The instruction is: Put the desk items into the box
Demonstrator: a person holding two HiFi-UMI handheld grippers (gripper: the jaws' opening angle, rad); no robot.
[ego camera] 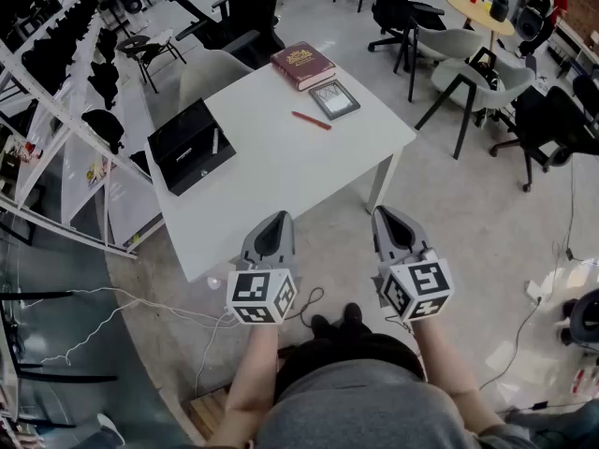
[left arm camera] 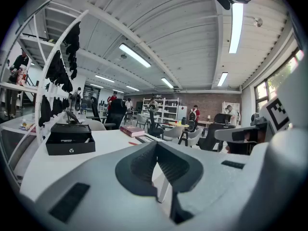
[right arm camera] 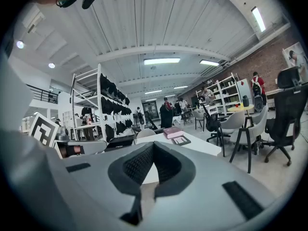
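On the white table (ego camera: 281, 171) an open black box (ego camera: 192, 146) stands at the left. A dark red book (ego camera: 302, 65), a grey framed pad (ego camera: 334, 98) and a red pen (ego camera: 311, 120) lie toward the far side. My left gripper (ego camera: 274, 219) and right gripper (ego camera: 388, 215) hover side by side at the table's near edge, both shut and empty. The left gripper view has its closed jaws (left arm camera: 156, 146) pointing over the table, with the box (left arm camera: 70, 138) to the left and the book (left arm camera: 131, 130) beyond. The right gripper view (right arm camera: 153, 146) shows the book (right arm camera: 172, 132) ahead.
A grey chair (ego camera: 211, 71) is tucked at the table's far side. More chairs (ego camera: 468, 73) and a round yellow table (ego camera: 479, 9) stand to the right. A white rack (ego camera: 56, 82) with black items lines the left. Cables (ego camera: 112, 311) lie on the floor.
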